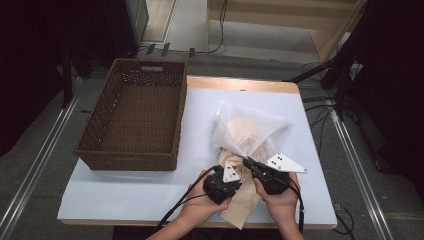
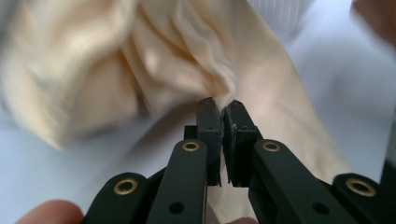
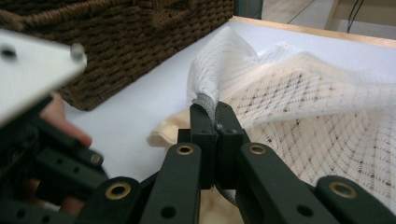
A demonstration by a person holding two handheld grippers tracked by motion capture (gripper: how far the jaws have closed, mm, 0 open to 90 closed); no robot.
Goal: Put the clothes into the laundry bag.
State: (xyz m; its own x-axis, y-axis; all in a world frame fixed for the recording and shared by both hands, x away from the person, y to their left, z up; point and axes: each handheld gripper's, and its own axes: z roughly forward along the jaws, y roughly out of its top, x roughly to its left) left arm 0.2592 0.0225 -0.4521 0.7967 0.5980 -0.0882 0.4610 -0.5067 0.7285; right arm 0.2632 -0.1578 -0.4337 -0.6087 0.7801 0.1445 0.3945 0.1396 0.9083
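A white mesh laundry bag lies on the white table, right of centre, with cream cloth spilling out of its near end toward the front edge. My left gripper is shut on a fold of that cream cloth, which bunches up just above the closed tips of the left gripper. My right gripper is shut on the grey-edged rim of the mesh bag, pinching it at the tips of the right gripper. The two grippers sit close together, almost touching.
A dark brown wicker basket stands empty on the table's left half, its wall near the right gripper. Cables and a dark stand are on the floor beyond the right edge.
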